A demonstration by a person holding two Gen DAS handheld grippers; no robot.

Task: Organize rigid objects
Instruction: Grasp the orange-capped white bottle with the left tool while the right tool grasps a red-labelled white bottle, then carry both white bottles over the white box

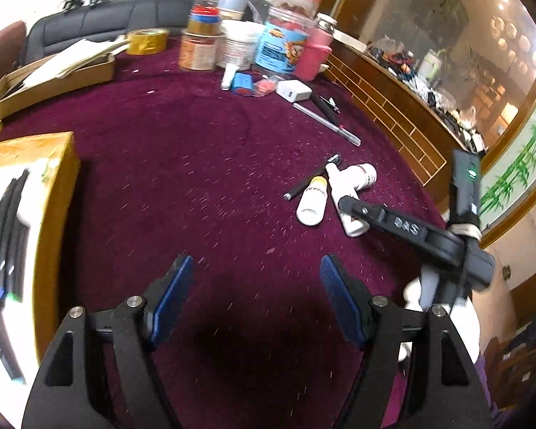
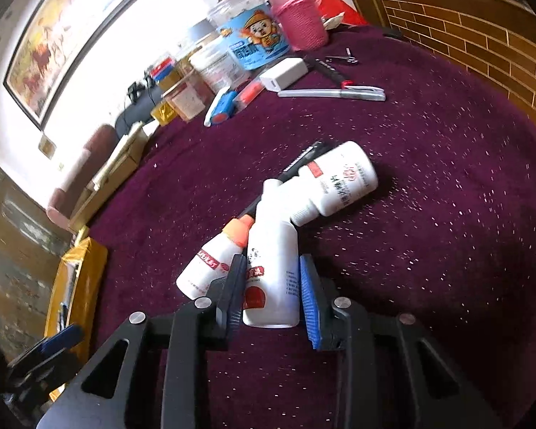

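Observation:
Three white bottles lie together on the purple cloth (image 2: 428, 186). My right gripper (image 2: 272, 279) has its blue pads on both sides of the middle white bottle (image 2: 273, 279), which lies flat. A small orange-capped bottle (image 2: 214, 261) lies to its left and a larger white bottle (image 2: 334, 178) beyond it, over a black pen (image 2: 300, 162). In the left wrist view the bottle group (image 1: 332, 196) lies to the right, with the right gripper reaching in. My left gripper (image 1: 256, 286) is open and empty above bare cloth.
A yellow box (image 1: 35, 221) holding dark pens stands at the left. Jars, a pink flask (image 2: 298, 18), a white charger (image 2: 286, 73), a silver pen (image 2: 332, 93) and clippers sit at the far side. A wooden ledge (image 2: 482, 35) borders the right.

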